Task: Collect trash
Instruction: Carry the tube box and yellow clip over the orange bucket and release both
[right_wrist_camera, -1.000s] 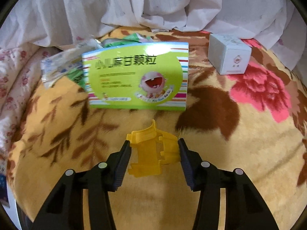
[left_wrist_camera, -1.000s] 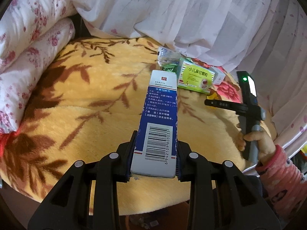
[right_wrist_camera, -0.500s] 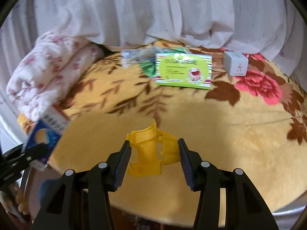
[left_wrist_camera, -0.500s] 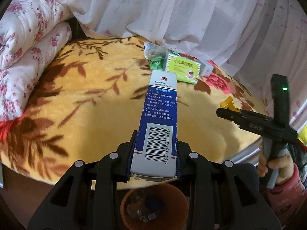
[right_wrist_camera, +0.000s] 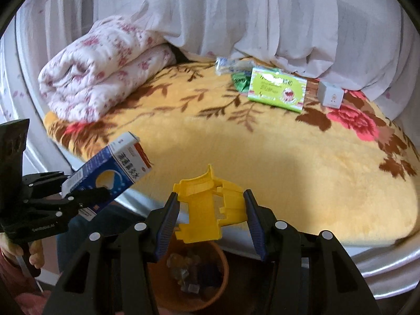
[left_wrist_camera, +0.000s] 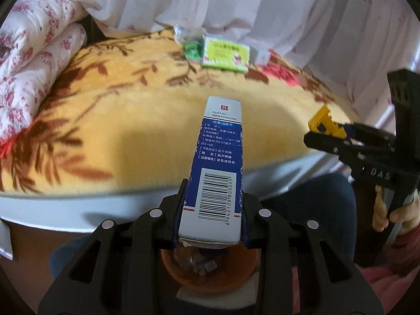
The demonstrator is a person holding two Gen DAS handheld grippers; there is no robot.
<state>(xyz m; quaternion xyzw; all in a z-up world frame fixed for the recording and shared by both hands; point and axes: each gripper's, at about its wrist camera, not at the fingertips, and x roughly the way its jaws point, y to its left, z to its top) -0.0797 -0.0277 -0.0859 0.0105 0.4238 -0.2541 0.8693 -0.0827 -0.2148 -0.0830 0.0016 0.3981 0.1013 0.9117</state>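
- You hold the left gripper clamped on a blue-and-white carton, its pads pressing the barcoded lower end; the carton's long axis runs forward along the fingers and up, its far end over the near edge of the yellow floral blanket.
- Straight below that grip, past the bed's pale near rim, sits the terracotta pot with scraps already inside; the carton's open bottom end hangs just above the pot's mouth, so a release looks likely to drop it in, though the raised top end may tip it against the rim.
- You hold the right gripper shut on a yellow plastic piece, which sits across the jaws and is pinched from both sides.
- The same pot lies directly beneath and slightly nearer than the yellow piece; both hands hover about equally close to it, the left one to the left of the right.
- Well apart, at the blanket's far edge by the white curtain, the green box, the crumpled wrappers to its left and the small white box to its right still await collection.
- The rolled floral quilt fills the far left corner.
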